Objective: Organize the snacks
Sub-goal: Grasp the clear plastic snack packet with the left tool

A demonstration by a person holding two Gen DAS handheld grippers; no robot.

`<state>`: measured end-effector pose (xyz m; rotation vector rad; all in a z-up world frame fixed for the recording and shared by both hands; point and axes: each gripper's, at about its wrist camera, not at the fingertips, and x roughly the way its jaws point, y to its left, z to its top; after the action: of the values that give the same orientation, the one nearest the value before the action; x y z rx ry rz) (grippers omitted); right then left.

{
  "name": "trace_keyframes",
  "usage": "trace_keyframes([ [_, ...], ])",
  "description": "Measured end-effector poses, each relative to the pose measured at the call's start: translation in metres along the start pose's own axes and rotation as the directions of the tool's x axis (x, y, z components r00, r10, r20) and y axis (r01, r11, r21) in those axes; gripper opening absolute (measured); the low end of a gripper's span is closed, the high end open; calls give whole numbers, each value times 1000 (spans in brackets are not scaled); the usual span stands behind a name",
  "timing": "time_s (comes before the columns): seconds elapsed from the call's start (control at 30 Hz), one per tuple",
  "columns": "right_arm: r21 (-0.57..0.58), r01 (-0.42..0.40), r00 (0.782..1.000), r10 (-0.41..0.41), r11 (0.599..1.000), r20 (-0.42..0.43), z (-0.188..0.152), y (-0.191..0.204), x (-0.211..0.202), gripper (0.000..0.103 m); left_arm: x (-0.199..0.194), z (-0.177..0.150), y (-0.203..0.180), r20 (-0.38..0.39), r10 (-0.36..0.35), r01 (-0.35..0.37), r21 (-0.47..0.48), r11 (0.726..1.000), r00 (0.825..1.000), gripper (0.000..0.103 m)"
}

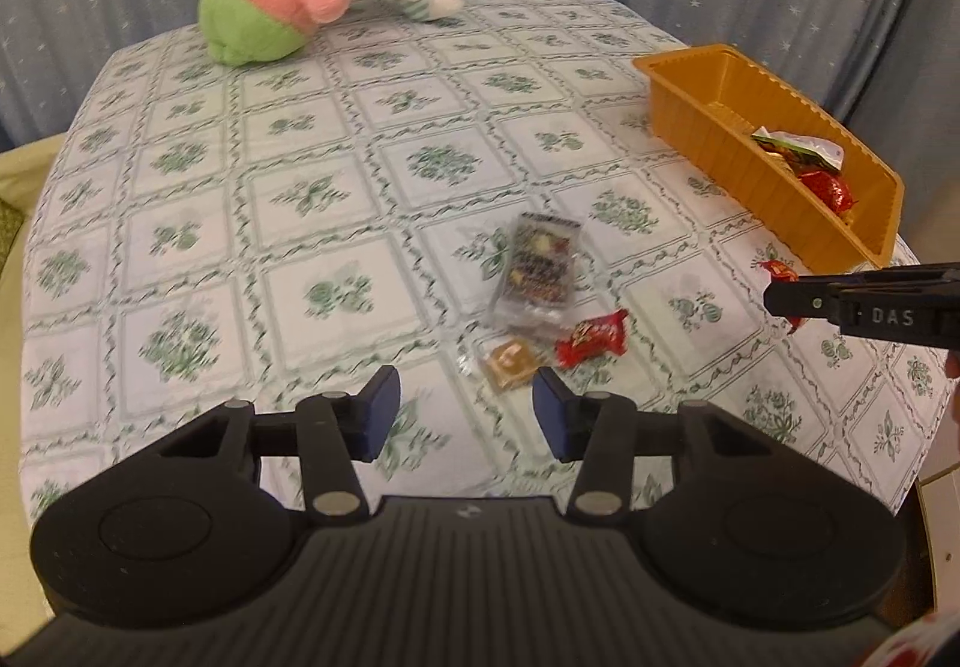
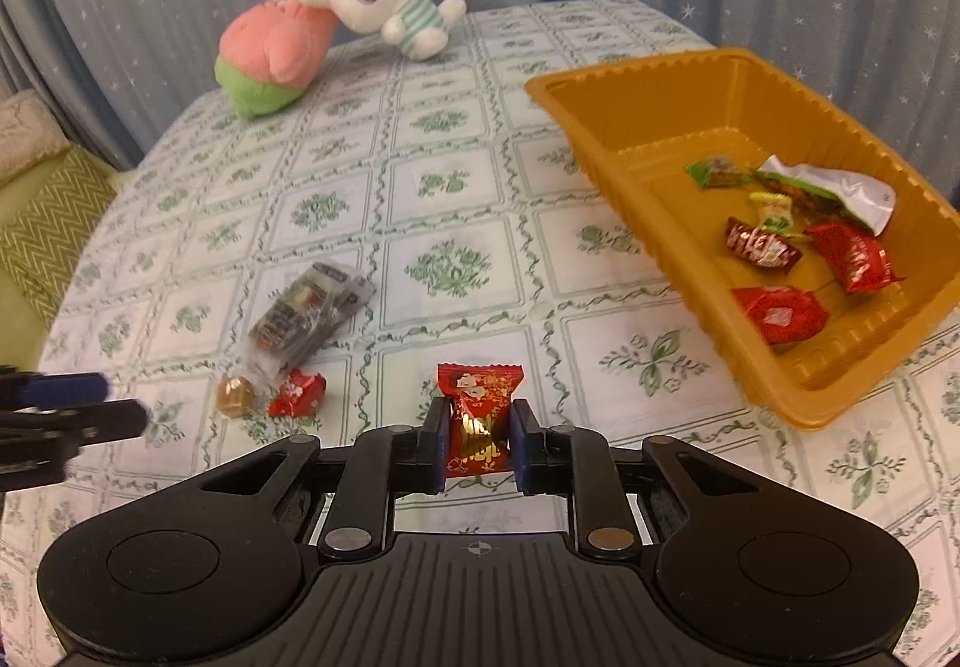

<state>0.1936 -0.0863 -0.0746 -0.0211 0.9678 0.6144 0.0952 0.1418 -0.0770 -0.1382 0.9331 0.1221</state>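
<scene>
Left wrist view blurs the clear packet (image 1: 538, 265) beyond its parted left claw (image 1: 466, 415); right claw (image 2: 478, 442) clamps a red candy (image 2: 478, 415).

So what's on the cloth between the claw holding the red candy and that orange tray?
Nothing: from the right claw, shut on the red candy, to the orange tray, the right wrist view shows only bare patterned tablecloth.

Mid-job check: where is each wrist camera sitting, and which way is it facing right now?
Left wrist: behind the open left gripper, facing down-forward at loose snacks; right gripper enters at the right edge.
Right wrist: behind the right gripper, shut on a red candy, tray to the right; left gripper at the left edge.
Shared: tablecloth, plush toys, tray, loose snacks.
</scene>
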Motion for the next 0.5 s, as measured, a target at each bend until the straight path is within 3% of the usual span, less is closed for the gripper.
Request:
trace_keyframes([
  [0.5, 68, 24, 998, -28, 997, 52, 12, -37, -38, 21, 53, 43, -30, -28, -40, 43, 123, 991, 999, 43],
])
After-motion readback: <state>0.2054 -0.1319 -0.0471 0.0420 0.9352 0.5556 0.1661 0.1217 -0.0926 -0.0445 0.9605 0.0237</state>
